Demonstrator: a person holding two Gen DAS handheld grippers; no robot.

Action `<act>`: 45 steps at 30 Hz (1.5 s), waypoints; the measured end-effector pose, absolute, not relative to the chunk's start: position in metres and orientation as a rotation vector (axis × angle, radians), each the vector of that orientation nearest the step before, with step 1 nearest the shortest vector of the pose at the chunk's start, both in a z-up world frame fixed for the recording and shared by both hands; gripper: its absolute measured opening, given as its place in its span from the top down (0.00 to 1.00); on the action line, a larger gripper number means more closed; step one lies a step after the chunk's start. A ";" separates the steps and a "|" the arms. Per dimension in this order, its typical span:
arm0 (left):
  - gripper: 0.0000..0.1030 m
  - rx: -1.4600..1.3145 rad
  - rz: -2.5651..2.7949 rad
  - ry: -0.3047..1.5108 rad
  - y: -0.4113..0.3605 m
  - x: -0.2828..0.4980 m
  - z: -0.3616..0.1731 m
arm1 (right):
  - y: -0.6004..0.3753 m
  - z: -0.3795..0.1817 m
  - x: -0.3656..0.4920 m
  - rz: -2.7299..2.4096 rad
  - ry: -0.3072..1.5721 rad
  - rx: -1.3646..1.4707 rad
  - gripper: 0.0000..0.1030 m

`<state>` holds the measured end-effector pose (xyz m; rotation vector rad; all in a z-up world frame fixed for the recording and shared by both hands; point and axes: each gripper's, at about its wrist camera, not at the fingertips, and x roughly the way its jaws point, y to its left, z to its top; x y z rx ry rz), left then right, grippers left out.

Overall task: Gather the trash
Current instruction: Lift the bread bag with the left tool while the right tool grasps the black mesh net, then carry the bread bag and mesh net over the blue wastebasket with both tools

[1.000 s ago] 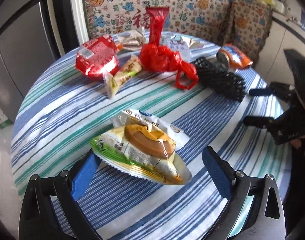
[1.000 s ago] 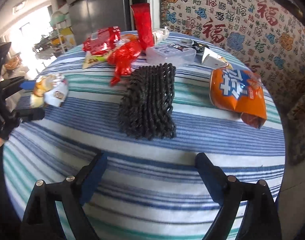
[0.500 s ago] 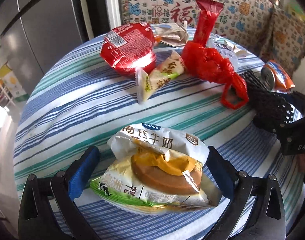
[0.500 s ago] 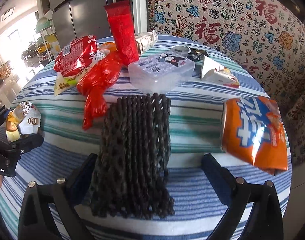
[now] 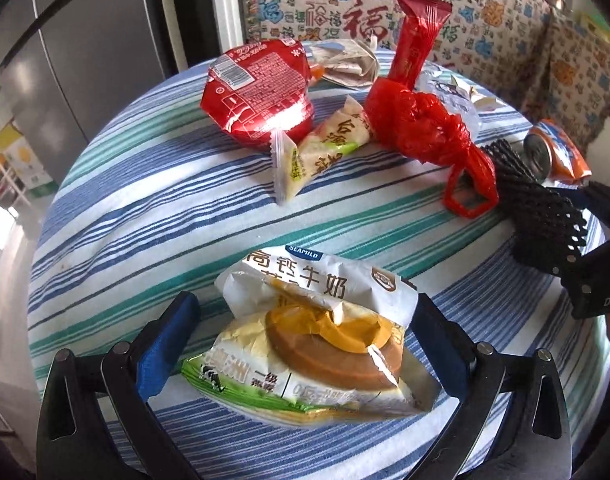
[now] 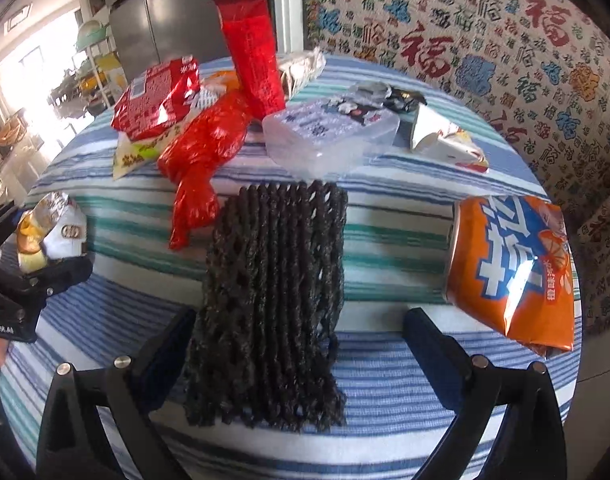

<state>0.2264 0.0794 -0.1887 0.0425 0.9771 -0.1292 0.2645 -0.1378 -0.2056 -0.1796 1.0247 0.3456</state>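
The step in hand is judged to be the approach to a first pick-up on each side; nothing is held yet. The left tongs are spread wide around a milk-biscuit wrapper lying on the striped surface at its near edge; a gap is seen at the left pad, while contact at the right pad cannot be told. The right tongs stand at full spread, with the near end of a black foam net between the pads and touched by neither.

The next move is judged to call for a closing of each pair onto its item, then a lift. The net is soft and the wrapper crinkled, so a firm, centred squeeze would be needed.

Counted near to far:
- one biscuit wrapper
- one foam net
- one orange snack bag
- one knotted red plastic bag
- one small triangular sachet
- one clear plastic box
- one red noodle packet
- one upright red wrapper

Smaller crumpled wrappers behind are too jumbled to count.
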 end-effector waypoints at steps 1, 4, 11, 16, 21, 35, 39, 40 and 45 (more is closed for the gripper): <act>0.00 0.020 -0.156 0.972 0.082 0.226 -0.186 | -0.137 -0.203 0.264 0.363 1.033 -0.175 0.01; 0.01 -0.027 -0.222 0.928 0.088 0.223 -0.173 | -0.134 -0.192 0.262 0.381 1.022 -0.181 0.01; 0.19 0.104 -0.251 0.901 0.068 0.215 -0.169 | -0.124 -0.192 0.273 0.413 1.089 -0.200 0.57; 0.37 0.118 -0.269 0.895 0.069 0.203 -0.167 | -0.135 -0.182 0.264 0.407 1.067 -0.151 0.84; 0.52 0.063 -0.275 0.865 0.077 0.196 -0.157 | -0.148 -0.162 0.239 0.415 1.017 -0.097 0.84; 0.63 -0.062 -0.305 0.737 0.067 0.179 -0.122 | -0.224 -0.136 0.170 0.347 0.944 -0.012 0.84; 0.63 -0.057 -0.362 0.736 0.036 0.175 -0.114 | -0.265 -0.133 0.161 0.281 0.941 0.038 0.84; 0.63 -0.064 -0.385 0.739 0.028 0.174 -0.111 | -0.276 -0.132 0.159 0.261 0.937 0.052 0.84; 0.63 -0.039 -0.528 0.749 -0.045 0.163 -0.092 | -0.351 -0.124 0.145 0.121 0.911 0.132 0.84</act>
